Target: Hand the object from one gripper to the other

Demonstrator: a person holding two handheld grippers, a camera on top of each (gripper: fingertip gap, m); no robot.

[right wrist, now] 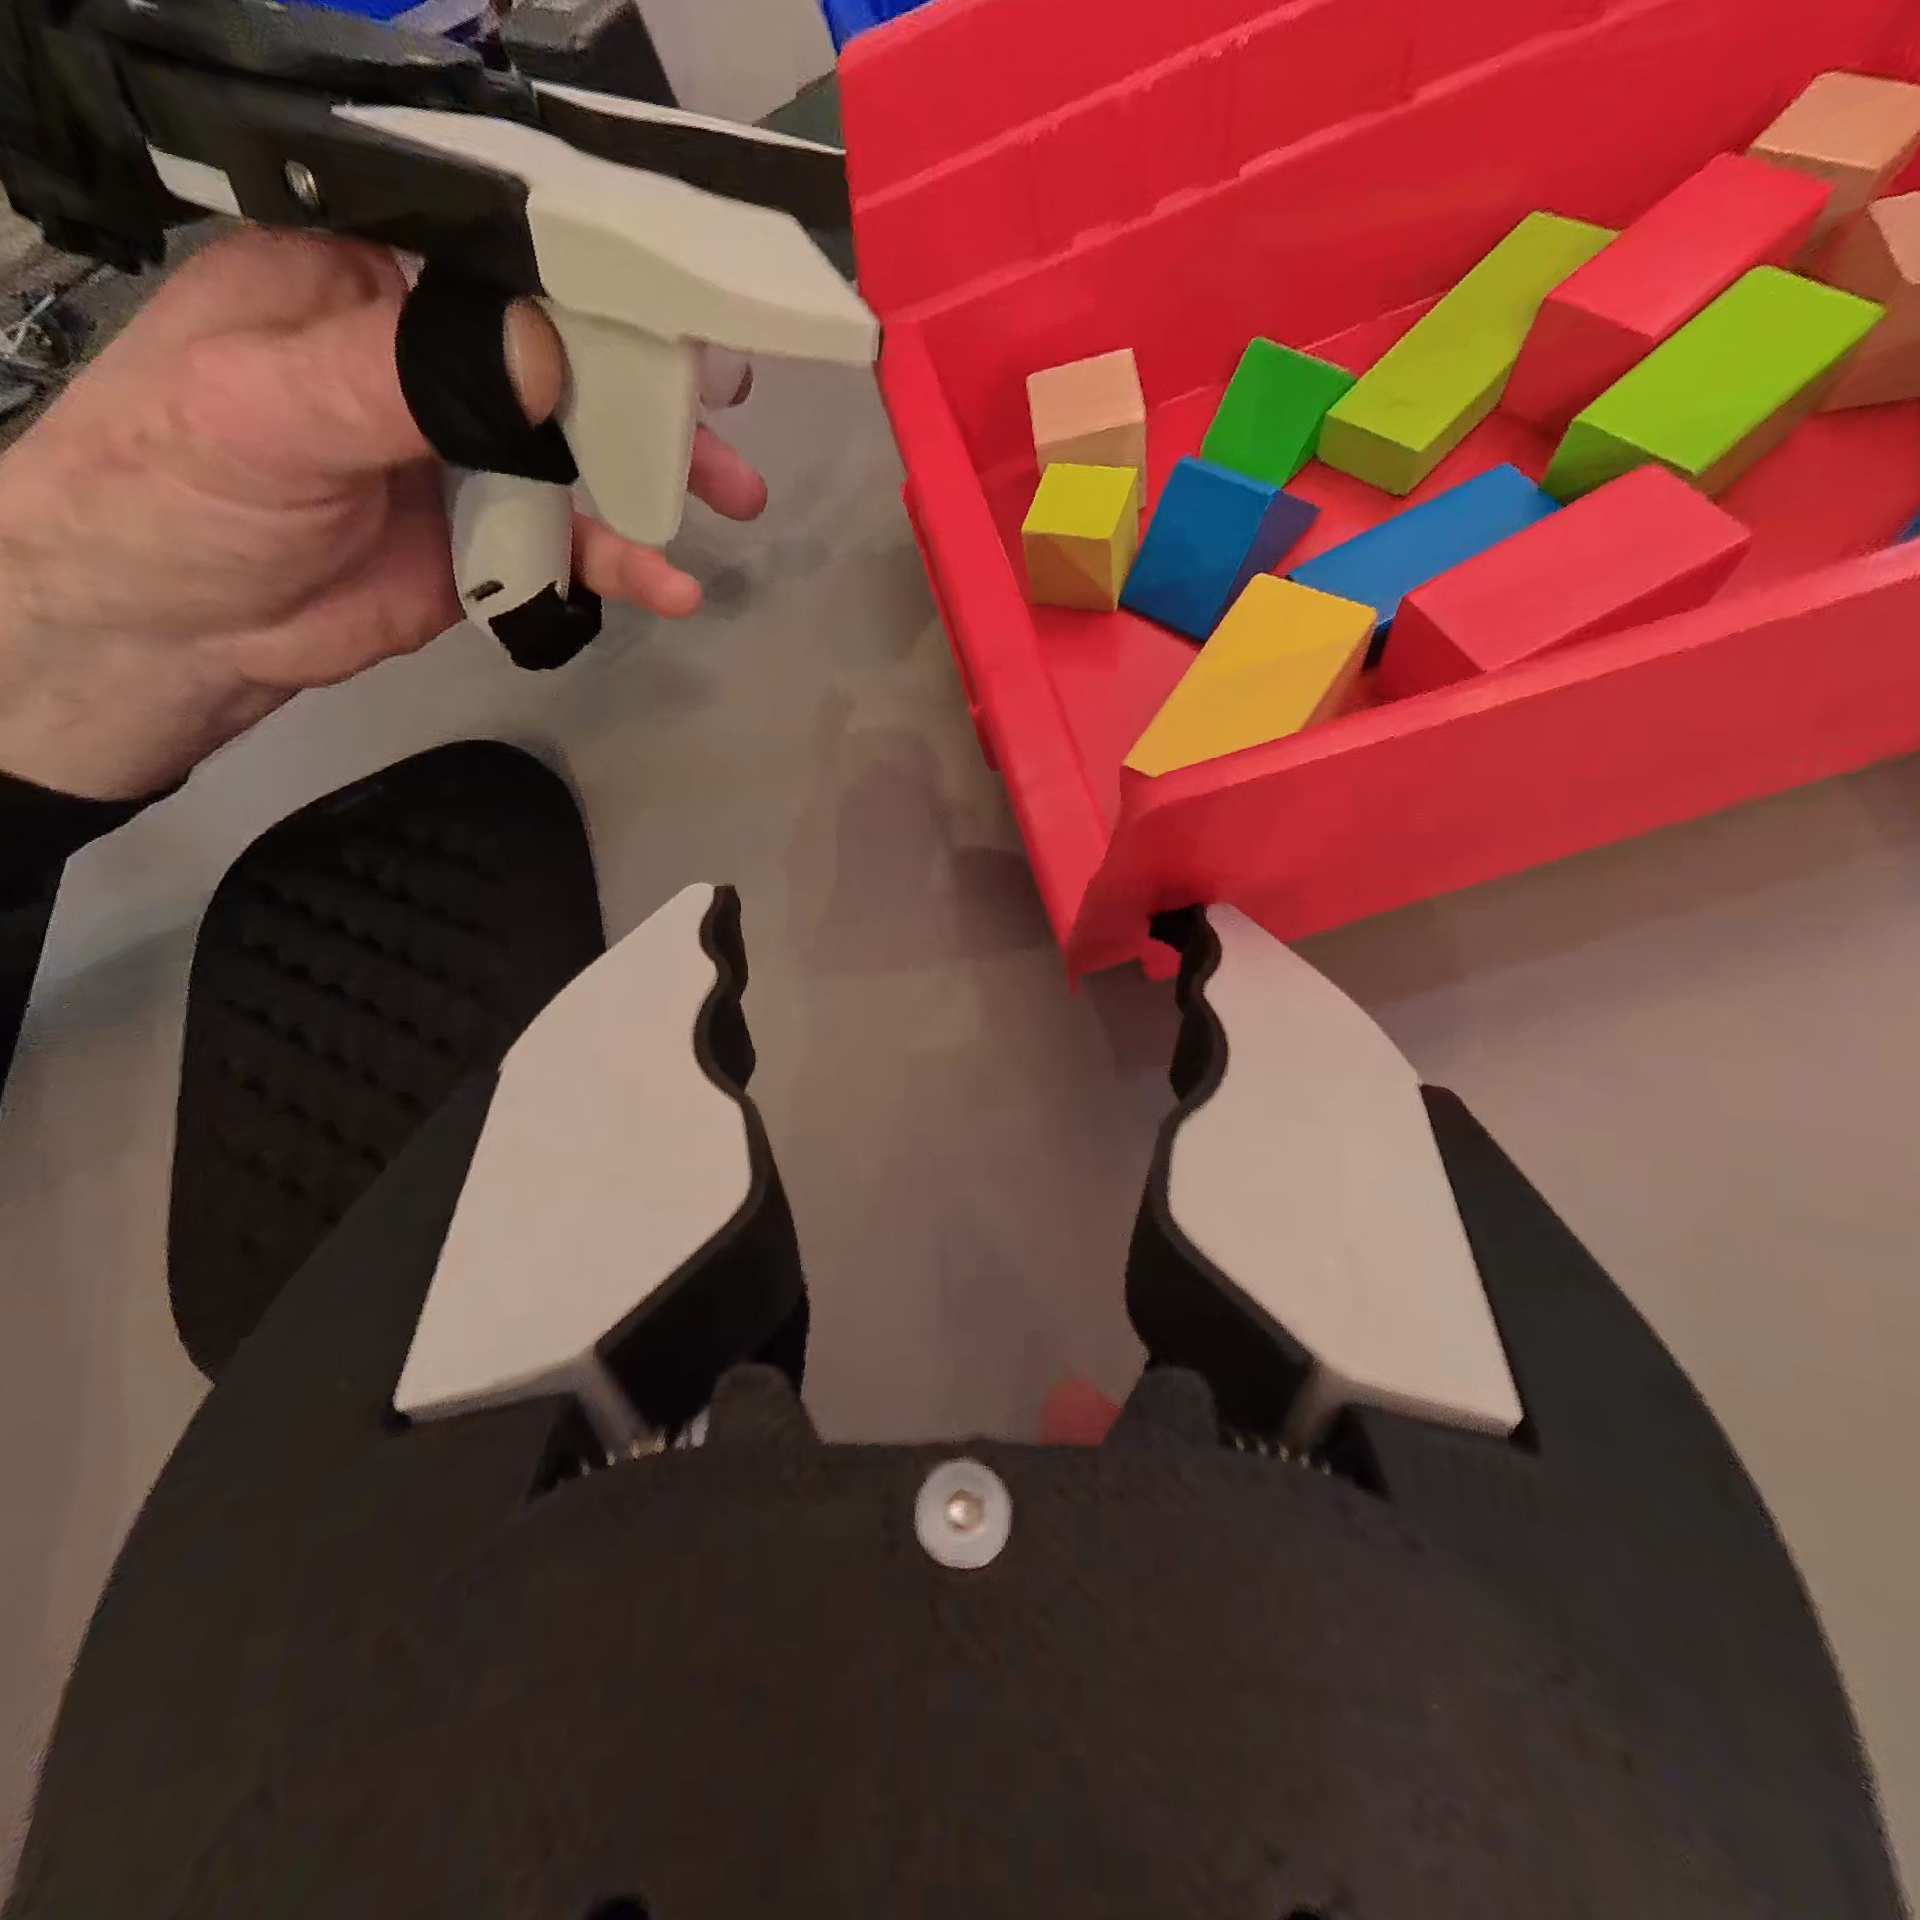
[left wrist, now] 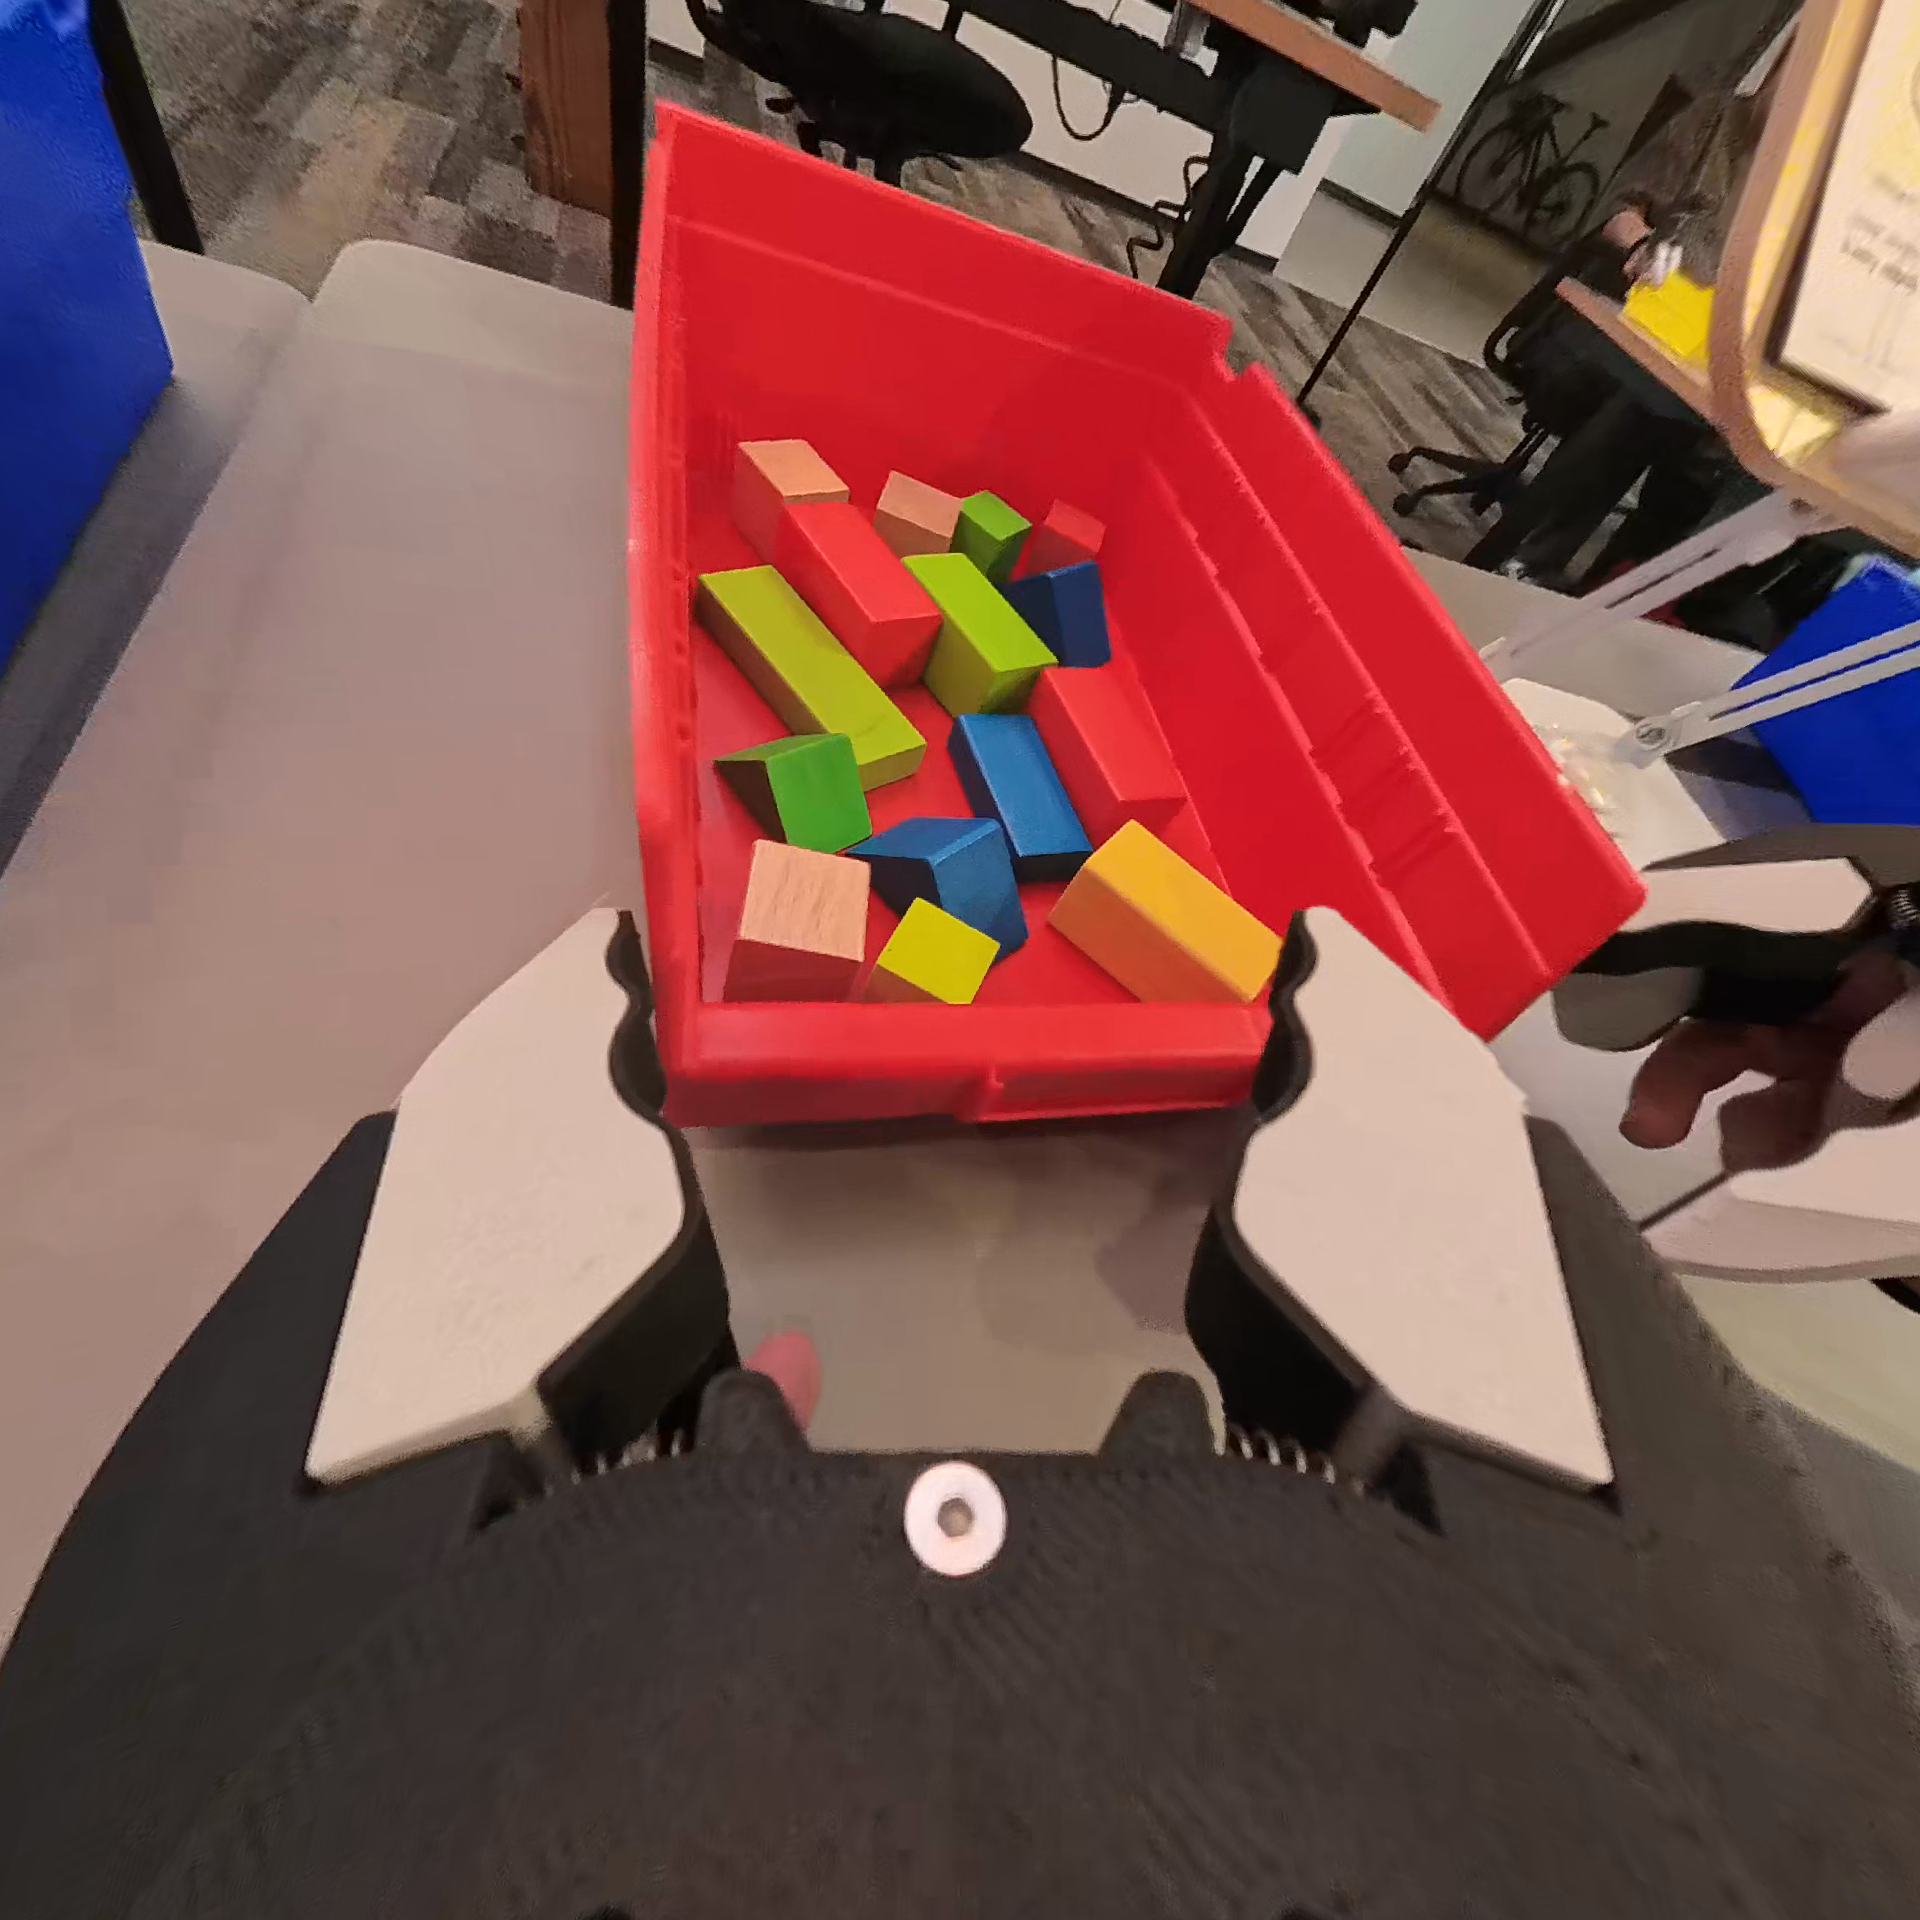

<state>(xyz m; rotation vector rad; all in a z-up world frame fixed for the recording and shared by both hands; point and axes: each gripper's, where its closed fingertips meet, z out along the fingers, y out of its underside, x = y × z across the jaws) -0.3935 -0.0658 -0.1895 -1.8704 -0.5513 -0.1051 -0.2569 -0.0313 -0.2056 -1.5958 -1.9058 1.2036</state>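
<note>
a grey table (left wrist: 312, 727) carries a red plastic bin (left wrist: 935, 343) that holds a loose pile of painted wooden blocks. the left gripper (left wrist: 961, 997) hangs at the bin's near end with its jaws spread wide and released; the two fingertips flank the bin's short near wall, and whether they touch it cannot be told. nothing is grasped. inside the bin, from left to right along the near end, lie a plain wooden cube (left wrist: 800, 920), a small yellow-green cube (left wrist: 930, 956), a blue wedge (left wrist: 951, 862) and a long yellow block (left wrist: 1164, 914). farther back are lime-green, red and blue bars. in the right wrist view a hand (right wrist: 208, 468) holds the left gripper's handle beside the bin's end. a black textured pad (right wrist: 364, 1039) lies on the table below that hand. the right gripper (right wrist: 961, 935) hovers low over the table with its jaws released and bare, its right fingertip (right wrist: 1226, 956) just at the bin's near corner.
</note>
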